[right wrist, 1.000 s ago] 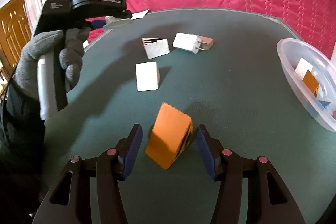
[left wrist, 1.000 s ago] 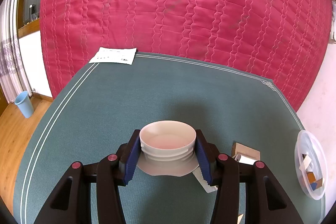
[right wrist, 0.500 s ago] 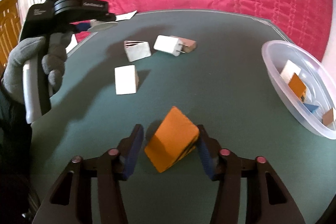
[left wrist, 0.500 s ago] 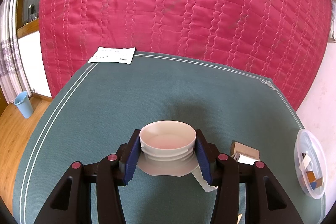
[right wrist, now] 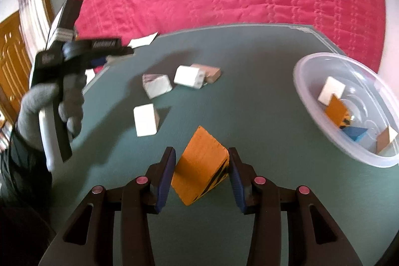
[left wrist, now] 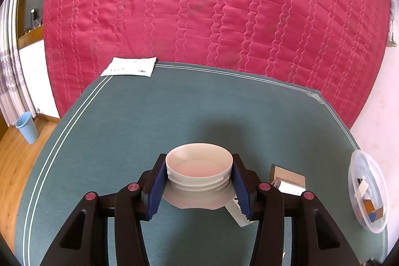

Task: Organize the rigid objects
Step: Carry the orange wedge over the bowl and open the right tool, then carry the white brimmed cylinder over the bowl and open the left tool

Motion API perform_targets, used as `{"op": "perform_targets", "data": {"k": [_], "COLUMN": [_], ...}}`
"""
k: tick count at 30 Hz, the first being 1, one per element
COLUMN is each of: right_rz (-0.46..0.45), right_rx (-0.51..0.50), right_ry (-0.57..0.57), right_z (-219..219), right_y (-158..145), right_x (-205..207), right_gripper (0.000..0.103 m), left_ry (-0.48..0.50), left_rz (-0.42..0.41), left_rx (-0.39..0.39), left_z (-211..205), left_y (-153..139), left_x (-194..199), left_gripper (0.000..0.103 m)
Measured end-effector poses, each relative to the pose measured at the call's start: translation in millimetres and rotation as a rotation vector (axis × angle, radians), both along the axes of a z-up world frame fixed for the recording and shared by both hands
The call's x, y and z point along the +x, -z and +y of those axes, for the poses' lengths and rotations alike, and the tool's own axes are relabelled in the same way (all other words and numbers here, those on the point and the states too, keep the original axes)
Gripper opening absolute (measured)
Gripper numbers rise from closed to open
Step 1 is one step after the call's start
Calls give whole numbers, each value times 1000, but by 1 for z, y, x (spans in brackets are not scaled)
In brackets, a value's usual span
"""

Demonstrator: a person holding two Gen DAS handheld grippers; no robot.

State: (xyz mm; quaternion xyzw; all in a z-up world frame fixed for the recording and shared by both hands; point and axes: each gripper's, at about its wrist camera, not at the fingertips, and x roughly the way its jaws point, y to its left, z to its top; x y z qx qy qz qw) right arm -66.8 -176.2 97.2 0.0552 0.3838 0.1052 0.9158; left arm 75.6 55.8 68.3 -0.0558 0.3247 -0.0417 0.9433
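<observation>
My right gripper (right wrist: 200, 152) has an orange wedge block (right wrist: 199, 166) with black stripes between its blue pads. The jaws are closing, both pads touch the block's sides, and it sits tilted above the green mat. A clear plastic bowl (right wrist: 311, 61) with several blocks inside stands to the right. My left gripper (left wrist: 199, 161) is shut on a white round threaded lid (left wrist: 199, 167), held open side up over the mat. In the right wrist view that left gripper (right wrist: 119, 51) hangs at the far left in a grey-gloved hand (right wrist: 37, 106).
Loose on the mat lie white blocks (right wrist: 146, 120) (right wrist: 156, 85) (right wrist: 187, 76) and a brown wooden block (right wrist: 209, 70). A paper sheet (left wrist: 129, 66) lies at the mat's far corner. A red quilt (left wrist: 224, 4) rises behind. A blue bin (left wrist: 26, 126) stands on the floor at left.
The right jaws closed in on the orange block, which tipped and rose a little. The right view swung towards the bowl. The left gripper and lid kept still.
</observation>
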Motion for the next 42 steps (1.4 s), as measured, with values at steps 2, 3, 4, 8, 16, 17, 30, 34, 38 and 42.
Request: {"op": "perform_targets", "data": {"k": [2,3,4,8,16,17,30,34,38,42], "right_rz": [-12,-22,-28,-60,-113,-118,-169,-203,-215,-216], "right_rx": [4,6,8,15,22,20,-15,-70,-98,-98], "right_ry": [24,44,57,127,275,291,457,485,489,489], "right_z": [-8,-15,-19,-44,-101,-106,-163,-164,-166,-167], "right_y": [-3,-6,-8,-16,-31,-33,-30,-27,-22,-16], "right_x": [1,1,1,1,-1,-1,-5,-14,-20,-25], "right_gripper": [43,43,43,43,43,43,60,60,60,60], "left_ry": [5,10,13,33,76,83,151,184,230,291], "left_rz": [-1,-2,-2,-5,-13,-15,-23,-34,-40,-34], "left_rx": [4,8,12,29,68,74,119,129,150,165], "left_z": [-2,-4,-6,-16,-36,-39,-72,-89,-111,-139], "left_y": [1,1,1,2,2,2,0,-4,-5,-3], "left_x": [-1,-2,-2,-4,-12,-14,-33,-39,-44,-48], "left_gripper": [52,52,52,52,52,52,52,52,52,52]}}
